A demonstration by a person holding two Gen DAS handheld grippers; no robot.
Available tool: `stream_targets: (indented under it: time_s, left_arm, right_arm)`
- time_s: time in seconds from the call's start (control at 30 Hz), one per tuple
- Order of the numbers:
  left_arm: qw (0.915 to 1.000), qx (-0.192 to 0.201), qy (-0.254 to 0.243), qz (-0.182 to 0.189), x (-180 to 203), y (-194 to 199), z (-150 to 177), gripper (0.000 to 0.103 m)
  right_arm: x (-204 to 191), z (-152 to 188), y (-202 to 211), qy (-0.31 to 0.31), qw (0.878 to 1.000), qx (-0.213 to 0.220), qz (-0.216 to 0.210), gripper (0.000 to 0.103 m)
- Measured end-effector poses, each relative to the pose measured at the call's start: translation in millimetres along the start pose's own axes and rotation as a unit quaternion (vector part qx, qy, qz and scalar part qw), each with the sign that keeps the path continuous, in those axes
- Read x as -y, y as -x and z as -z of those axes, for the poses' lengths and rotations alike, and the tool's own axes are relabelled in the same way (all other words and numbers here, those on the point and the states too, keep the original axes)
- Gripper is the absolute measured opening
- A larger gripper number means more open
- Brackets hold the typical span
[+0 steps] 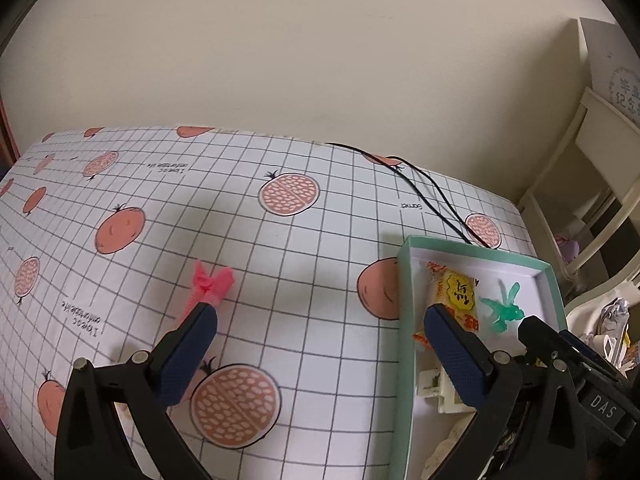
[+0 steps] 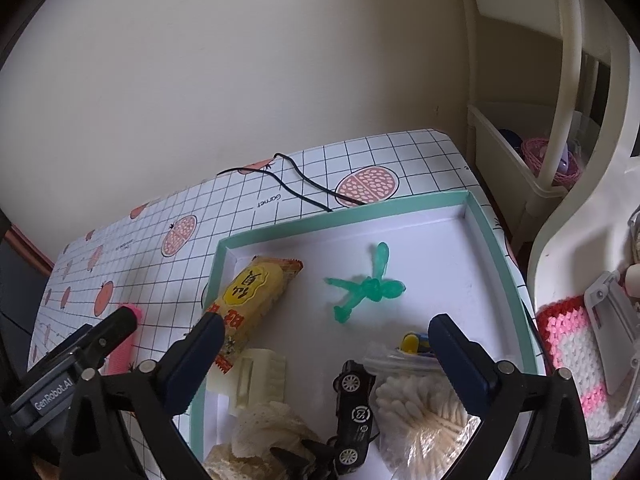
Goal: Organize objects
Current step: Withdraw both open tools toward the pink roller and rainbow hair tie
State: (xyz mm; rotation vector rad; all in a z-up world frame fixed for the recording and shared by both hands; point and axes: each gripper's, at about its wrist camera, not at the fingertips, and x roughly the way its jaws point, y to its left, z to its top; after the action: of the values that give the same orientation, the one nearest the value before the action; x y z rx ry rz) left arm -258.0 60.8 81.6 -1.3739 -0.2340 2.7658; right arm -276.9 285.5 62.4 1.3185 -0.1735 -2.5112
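The pink comb [image 1: 208, 290] lies on the gridded tabletop [image 1: 304, 264], at nine o'clock from the green-rimmed box [image 2: 500, 248] holding a snack pack [image 2: 256, 292] and green figure [image 2: 366, 286] — both the left gripper [image 1: 320, 344] and right gripper [image 2: 326, 350] gape empty.

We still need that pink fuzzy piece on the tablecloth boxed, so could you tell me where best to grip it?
Grip the pink fuzzy piece at its straight stem just below the knotted bow, coming from the near side with the left gripper, jaws either side. The stem is narrow and lies flat pointing toward the gripper; the bow looks floppy.
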Motion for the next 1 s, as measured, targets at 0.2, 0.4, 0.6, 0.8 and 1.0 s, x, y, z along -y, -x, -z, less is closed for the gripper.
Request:
stream_targets:
  time_s: [0.2, 0.4, 0.6, 0.8, 1.0]
  left_arm:
    - [0.9998, -0.003, 0.014, -0.011, -15, 18, 0, 0.103]
    - [0.9994, 0.010, 0.022, -0.025, -37, 42, 0, 0.103]
    - [0.9960, 0.013, 0.054, -0.069, -89, 56, 10, 0.103]
    - [0.9874, -0.003, 0.137, -0.079, -149, 52, 35, 0.103]
    - [0.9872, -0.019, 0.122, -0.102, -154, 32, 51, 0.103]
  right_arm:
    - [-11, 0, 10, 0.013, 1.000, -0.001, -0.006, 0.103]
    - [-32, -2, 20, 0.028, 0.999, 0.002, -0.030, 0.103]
    - [-69, -5, 24, 0.047, 0.997, 0.011, -0.063, 0.103]
    - [-114, 2, 13, 0.062, 0.994, 0.000, -0.094, 0.103]
    - [-159, 18, -10, 0.090, 0.991, -0.011, -0.103, 0.103]
